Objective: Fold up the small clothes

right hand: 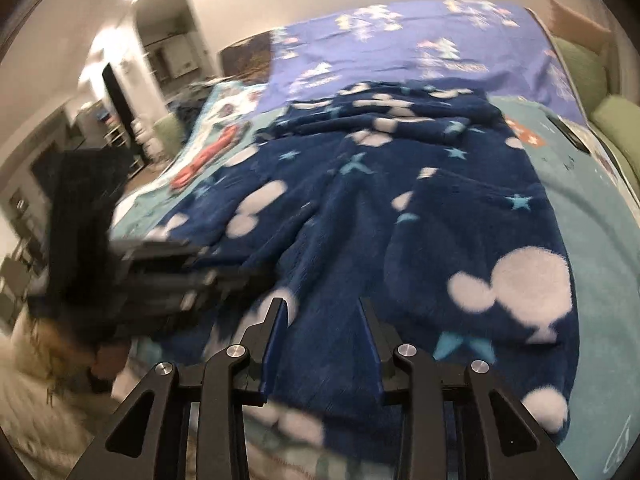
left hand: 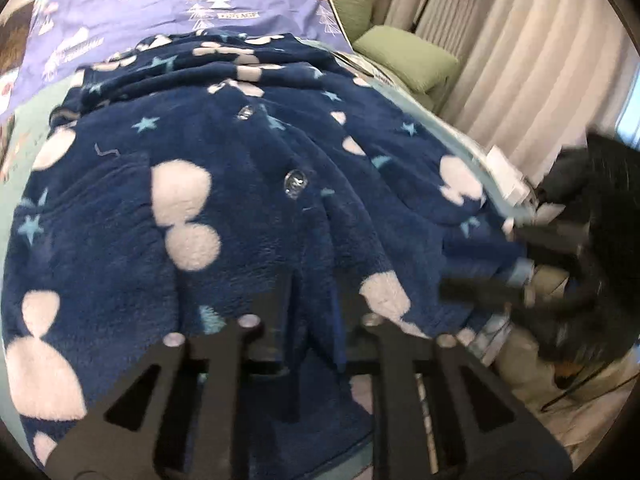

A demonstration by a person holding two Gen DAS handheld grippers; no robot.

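Bedroom setup, everything's on a bed [right hand: 592, 248] with a teal sheet that has cartoon prints on it. Farther back a purple cover [left hand: 168, 4] with white tree shapes lies across it, and at the far corner by the pale curtains [left hand: 500, 52] sit a couple of green pillows [left hand: 408, 56]. From the right wrist view you can also see past the bed into a lit room with white walls, a dark doorway and some shelving, all pretty blurry.

Spread across the sheet is the navy fleece garment [left hand: 248, 152], covered in white mouse-head blobs and light blue stars, with clear buttons running down the front and a pocket on one side. It's wrinkled and bunched up toward the purple cover.

Left gripper [left hand: 316, 300] is at the near hem, and its fingers have closed in tight with a fold of the fleece pinched up between them. Right gripper [right hand: 322, 308] is at the hem too, further along. Its fingers stand partly apart with the fleece running between the blue pads, but it's too smeared to say whether they actually press on the cloth. Each gripper shows up in the other's camera as a dark blur at the bed's edge.
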